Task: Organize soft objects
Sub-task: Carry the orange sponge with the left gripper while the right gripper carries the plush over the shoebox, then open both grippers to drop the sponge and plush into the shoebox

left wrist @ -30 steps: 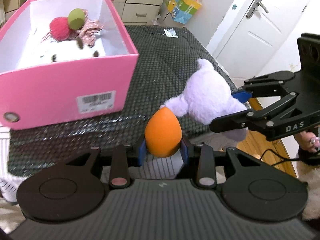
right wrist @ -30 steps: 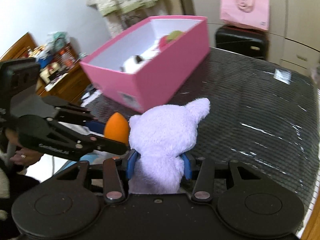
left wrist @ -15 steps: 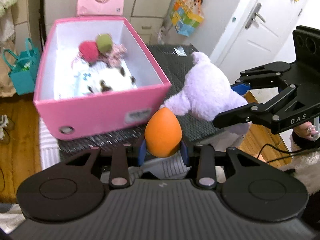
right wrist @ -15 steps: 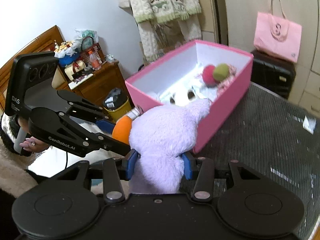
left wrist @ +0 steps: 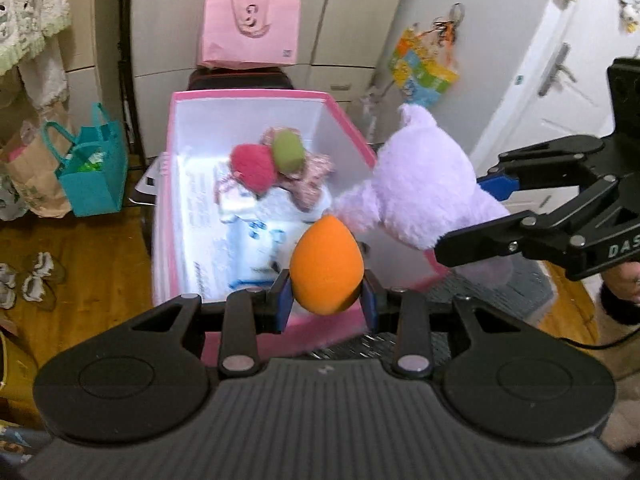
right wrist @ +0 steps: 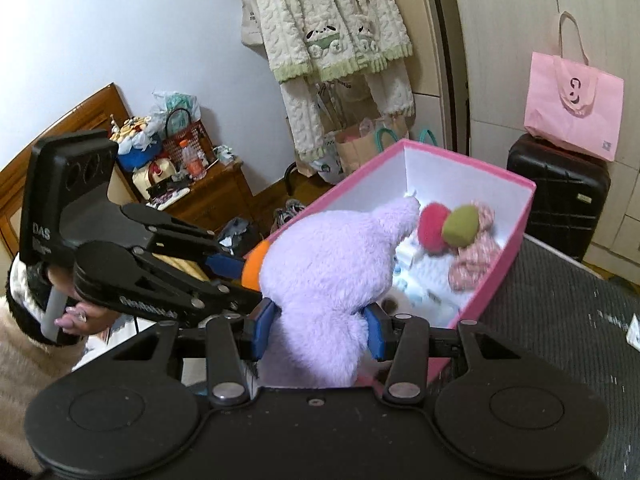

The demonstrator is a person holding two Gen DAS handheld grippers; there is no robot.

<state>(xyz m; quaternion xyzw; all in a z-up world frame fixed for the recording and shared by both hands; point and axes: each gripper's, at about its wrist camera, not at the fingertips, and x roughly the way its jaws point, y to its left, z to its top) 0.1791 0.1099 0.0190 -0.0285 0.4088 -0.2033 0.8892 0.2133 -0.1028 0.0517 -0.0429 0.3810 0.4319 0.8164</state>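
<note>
Above the near end of the pink box (left wrist: 168, 216), the left gripper (left wrist: 326, 300) clamps an orange sponge egg (left wrist: 326, 266). Beside it, the right gripper (right wrist: 316, 330) squeezes a lilac plush toy (right wrist: 332, 264), apparently over the box's near rim.

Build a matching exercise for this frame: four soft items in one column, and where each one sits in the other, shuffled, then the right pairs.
Items:
1. orange egg-shaped sponge
2. lilac plush toy
3. red pom-pom
4. green sponge

Places:
A. clamped in the right gripper
B. in the pink box, left of the green one in the left wrist view
C. clamped in the left gripper
D. in the box, against the red one

Pairs: 1-C, 2-A, 3-B, 4-D
</note>
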